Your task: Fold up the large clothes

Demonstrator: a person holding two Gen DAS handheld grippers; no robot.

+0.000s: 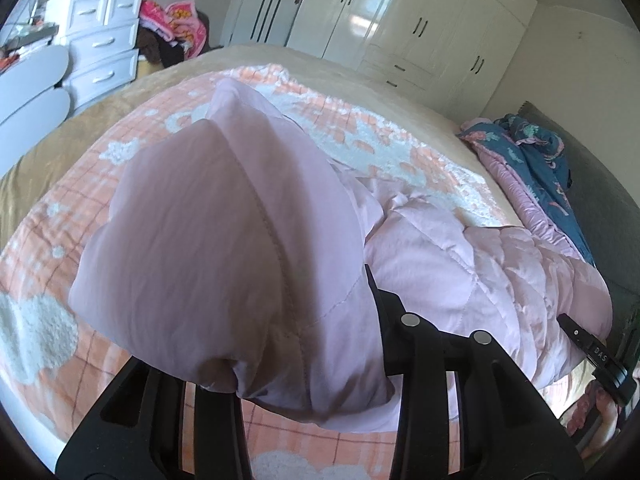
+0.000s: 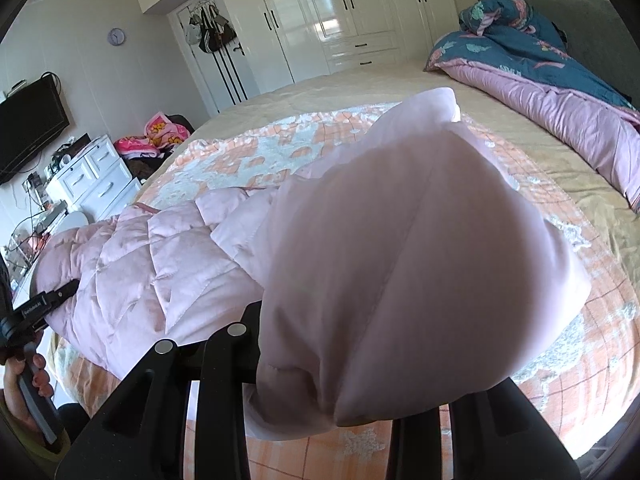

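A pale pink quilted puffer jacket [image 1: 460,264] lies on the bed's orange checked blanket [image 1: 48,216]. My left gripper [image 1: 304,364] is shut on one side of the jacket, and the lifted fabric [image 1: 208,248] drapes over its fingers and hides the tips. My right gripper [image 2: 340,392] is shut on the other side of the jacket [image 2: 160,256], with lifted fabric [image 2: 420,264] bulging over its fingers. Each gripper shows in the other's view, the right gripper [image 1: 592,352] at the jacket's far edge and the left gripper [image 2: 44,304] likewise.
A blue and pink duvet [image 2: 540,76] is bunched at the bed's head end. A white drawer chest [image 1: 100,48] and a pile of clothes [image 1: 176,28] stand beyond the bed's foot. White wardrobes [image 2: 340,12] line the far wall. A TV [image 2: 28,128] hangs on the wall.
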